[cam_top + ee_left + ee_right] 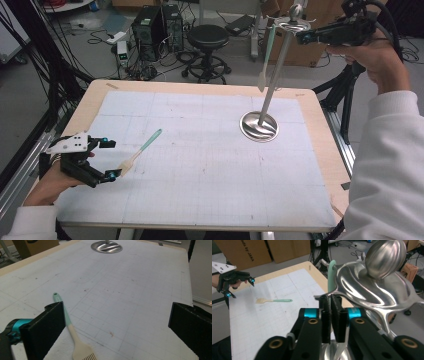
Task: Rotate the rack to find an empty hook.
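A metal stand rises from a round base (pixel 258 126) (pixel 106 246) to a ball-topped crown with hook arms (pixel 294 17) (pixel 372 287). From one arm hangs a mint-handled utensil (pixel 266 55) (pixel 332 272). My right gripper (pixel 301 37) (pixel 331 312) is held high beside the crown with its jaws shut and nothing visible between them; the tips sit just under a hook arm. A second mint-handled brush (pixel 141 152) (pixel 75 337) (pixel 273 300) lies flat on the white mat. My left gripper (pixel 111 159) (pixel 115 327) stands wide open at its bristle end, the brush beside its left jaw.
The white gridded mat (pixel 200 165) covers a wooden table (pixel 320 145). Beyond the far edge stand a black stool (pixel 207 37), computer towers (pixel 150 27) and cardboard boxes (pixel 244 252). A tripod (pixel 345 95) stands off the right edge.
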The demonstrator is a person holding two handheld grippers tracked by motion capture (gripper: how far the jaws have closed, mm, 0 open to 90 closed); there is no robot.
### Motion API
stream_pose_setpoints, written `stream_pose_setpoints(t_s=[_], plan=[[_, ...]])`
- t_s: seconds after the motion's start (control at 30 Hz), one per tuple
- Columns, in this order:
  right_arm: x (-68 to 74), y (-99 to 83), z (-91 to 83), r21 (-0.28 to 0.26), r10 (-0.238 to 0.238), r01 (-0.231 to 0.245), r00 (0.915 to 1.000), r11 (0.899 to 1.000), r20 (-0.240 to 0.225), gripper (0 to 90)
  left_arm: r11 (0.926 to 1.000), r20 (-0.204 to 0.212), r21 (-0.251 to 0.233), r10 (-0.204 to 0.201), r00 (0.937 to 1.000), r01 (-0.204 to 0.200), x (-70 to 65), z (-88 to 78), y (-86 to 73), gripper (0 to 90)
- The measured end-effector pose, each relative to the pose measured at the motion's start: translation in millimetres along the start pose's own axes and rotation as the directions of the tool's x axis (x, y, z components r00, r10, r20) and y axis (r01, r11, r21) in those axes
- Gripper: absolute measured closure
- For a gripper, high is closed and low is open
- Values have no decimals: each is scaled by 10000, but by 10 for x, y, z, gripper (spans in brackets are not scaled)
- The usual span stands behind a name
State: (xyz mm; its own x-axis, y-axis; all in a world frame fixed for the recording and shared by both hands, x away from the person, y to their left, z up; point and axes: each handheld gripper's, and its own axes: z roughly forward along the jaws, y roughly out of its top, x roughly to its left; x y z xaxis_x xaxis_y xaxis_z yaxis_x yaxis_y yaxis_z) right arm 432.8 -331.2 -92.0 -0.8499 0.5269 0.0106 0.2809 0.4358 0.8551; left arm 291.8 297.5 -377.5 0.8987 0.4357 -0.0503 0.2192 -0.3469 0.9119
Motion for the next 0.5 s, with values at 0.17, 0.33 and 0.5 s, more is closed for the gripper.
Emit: stream_pose_setpoints(t_s=[0.17, 0.33, 0.5], plan=[[83, -105, -76, -274, 129, -124, 9997, 9995, 201, 693, 10000, 11, 18, 32, 10000, -32, -4, 3, 3, 17], [261, -235, -149, -435, 7, 5, 9996, 9991, 281, 533, 9999, -45, 95, 52, 10000, -52, -5, 7, 0, 16], [497, -344, -234, -631, 409, -366, 9968, 9973, 683, 277, 9999, 5, -16, 112, 9999, -112, -19, -3, 10, 17]])
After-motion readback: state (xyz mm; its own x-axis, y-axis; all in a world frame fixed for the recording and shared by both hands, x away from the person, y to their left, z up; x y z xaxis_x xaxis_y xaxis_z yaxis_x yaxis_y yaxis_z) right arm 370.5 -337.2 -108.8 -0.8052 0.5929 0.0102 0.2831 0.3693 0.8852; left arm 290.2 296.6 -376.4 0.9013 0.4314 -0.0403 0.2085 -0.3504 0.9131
